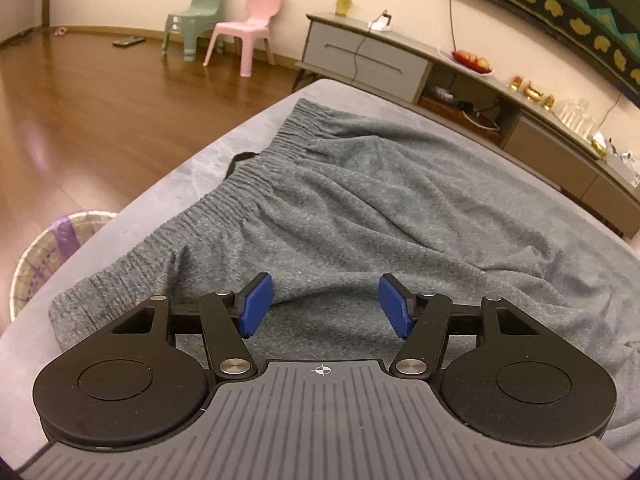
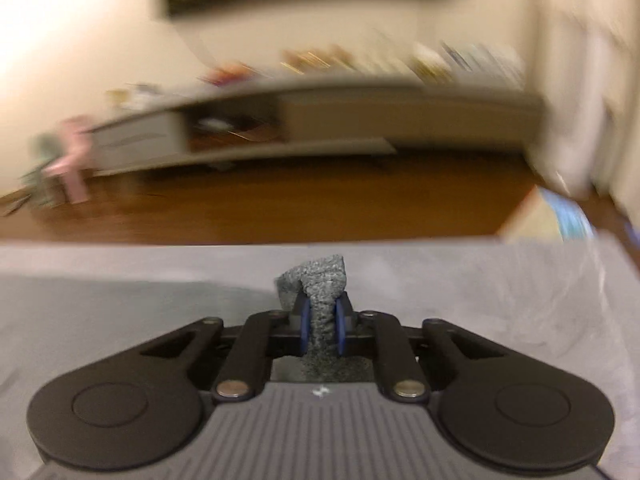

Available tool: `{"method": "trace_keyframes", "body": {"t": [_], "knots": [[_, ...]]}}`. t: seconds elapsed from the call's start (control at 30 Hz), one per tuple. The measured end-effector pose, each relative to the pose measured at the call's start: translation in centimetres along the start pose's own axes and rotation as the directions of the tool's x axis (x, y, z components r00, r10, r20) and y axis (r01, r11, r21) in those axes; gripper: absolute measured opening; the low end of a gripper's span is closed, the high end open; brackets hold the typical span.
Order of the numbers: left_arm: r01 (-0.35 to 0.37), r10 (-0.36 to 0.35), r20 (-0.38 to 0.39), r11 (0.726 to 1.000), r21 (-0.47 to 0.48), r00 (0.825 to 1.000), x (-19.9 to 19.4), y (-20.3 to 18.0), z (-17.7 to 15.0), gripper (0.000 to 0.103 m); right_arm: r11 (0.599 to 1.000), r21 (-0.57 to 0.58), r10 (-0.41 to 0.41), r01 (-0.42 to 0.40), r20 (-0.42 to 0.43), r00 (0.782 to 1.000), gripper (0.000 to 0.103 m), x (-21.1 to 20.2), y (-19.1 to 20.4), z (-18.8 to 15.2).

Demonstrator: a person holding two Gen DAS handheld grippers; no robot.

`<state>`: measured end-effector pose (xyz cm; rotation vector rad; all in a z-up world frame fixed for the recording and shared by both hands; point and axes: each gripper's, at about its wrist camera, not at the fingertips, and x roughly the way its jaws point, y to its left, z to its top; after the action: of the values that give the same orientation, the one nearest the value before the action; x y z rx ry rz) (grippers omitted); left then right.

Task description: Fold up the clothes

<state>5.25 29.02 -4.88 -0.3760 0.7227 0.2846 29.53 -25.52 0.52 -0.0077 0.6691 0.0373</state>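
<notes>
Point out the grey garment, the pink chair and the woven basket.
grey garment (image 1: 360, 208), left wrist view, wrinkled middle.
pink chair (image 1: 250, 28), left wrist view, seat.
woven basket (image 1: 40, 256), left wrist view, rim.

Pink chair (image 1: 252, 26) beside green chair (image 1: 196, 20); woven basket (image 1: 44, 256) on floor.

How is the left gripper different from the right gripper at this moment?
The left gripper is open and holds nothing, while the right gripper is shut on a fold of the grey garment. The left view is sharp; the right view is blurred. Both have blue pads and sit over the grey table.
</notes>
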Motion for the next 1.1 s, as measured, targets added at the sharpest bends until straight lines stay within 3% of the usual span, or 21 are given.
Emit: {"method": "trace_keyframes", "body": {"t": [0.1, 0.17, 0.27, 0.3, 0.4, 0.53, 0.6, 0.67, 0.73, 0.77, 0.83, 0.93, 1.1], "knots": [[0.076, -0.076, 0.005, 0.996, -0.043, 0.997, -0.5, -0.6, -0.1, 0.055, 0.979, -0.183, 0.105, -0.087, 0.089, 0.99, 0.012, -7.3, 4.4, -1.6], [0.176, -0.176, -0.001, 0.98, -0.09, 0.984, -0.7, -1.7, -0.3, 0.056, 0.95, -0.305, 0.096, -0.074, 0.06, 0.994, 0.012, -12.2, 7.7, -6.3], [0.324, -0.329, -0.042, 0.942, -0.088, 0.944, -0.8, -6.1, -0.8, 0.056, 0.97, -0.243, 0.02, -0.027, -0.032, 0.999, 0.014, -13.8, 6.5, -11.1], [0.364, -0.369, -0.062, 0.928, -0.072, 0.927, -0.9, -8.0, -1.0, 0.058, 0.975, -0.22, -0.004, -0.01, -0.064, 0.998, 0.015, -14.2, 6.1, -12.6], [0.459, -0.462, -0.107, 0.887, -0.052, 0.88, -0.9, -13.2, -1.7, 0.058, 0.999, 0.037, -0.014, 0.019, -0.149, 0.989, 0.021, -13.9, 4.0, -14.9], [0.494, -0.497, -0.136, 0.868, -0.052, 0.857, -0.4, -17.3, -1.9, 0.059, 0.935, 0.351, 0.033, 0.044, -0.21, 0.977, 0.028, -14.0, 2.7, -16.4], [0.493, -0.501, -0.148, 0.865, -0.09, 0.853, 0.3, -17.6, -1.9, 0.059, 0.883, 0.468, 0.074, 0.032, -0.207, 0.976, 0.035, -14.1, 2.1, -17.1], [0.484, -0.502, -0.153, 0.864, -0.139, 0.851, 1.0, -17.3, -1.8, 0.06, 0.804, 0.595, 0.129, -0.01, -0.157, 0.979, 0.055, -14.8, 1.3, -17.8], [0.47, -0.501, -0.16, 0.861, -0.194, 0.851, 1.9, -16.4, -1.7, 0.06, 0.706, 0.707, 0.164, -0.045, -0.101, 0.981, 0.058, -15.7, 0.8, -18.6], [0.462, -0.5, -0.164, 0.859, -0.222, 0.851, 2.4, -15.9, -1.6, 0.06, 0.64, 0.766, 0.181, -0.065, -0.068, 0.981, 0.062, -16.1, 0.6, -19.0], [0.444, -0.498, -0.171, 0.852, -0.277, 0.85, 3.3, -14.9, -1.3, 0.061, 0.417, 0.897, 0.25, -0.145, 0.04, 0.967, 0.069, -16.1, 0.0, -20.6], [0.427, -0.501, -0.183, 0.842, -0.328, 0.846, 4.7, -14.0, -1.0, 0.062, 0.199, 0.963, 0.288, -0.182, 0.12, 0.95, 0.069, -15.8, 0.7, -22.7], [0.405, -0.496, -0.191, 0.834, -0.374, 0.847, 6.9, -13.2, -0.1, 0.063, 0.165, 0.969, 0.227, -0.181, 0.142, 0.964, 0.071, -16.4, 3.1, -23.8]]}}
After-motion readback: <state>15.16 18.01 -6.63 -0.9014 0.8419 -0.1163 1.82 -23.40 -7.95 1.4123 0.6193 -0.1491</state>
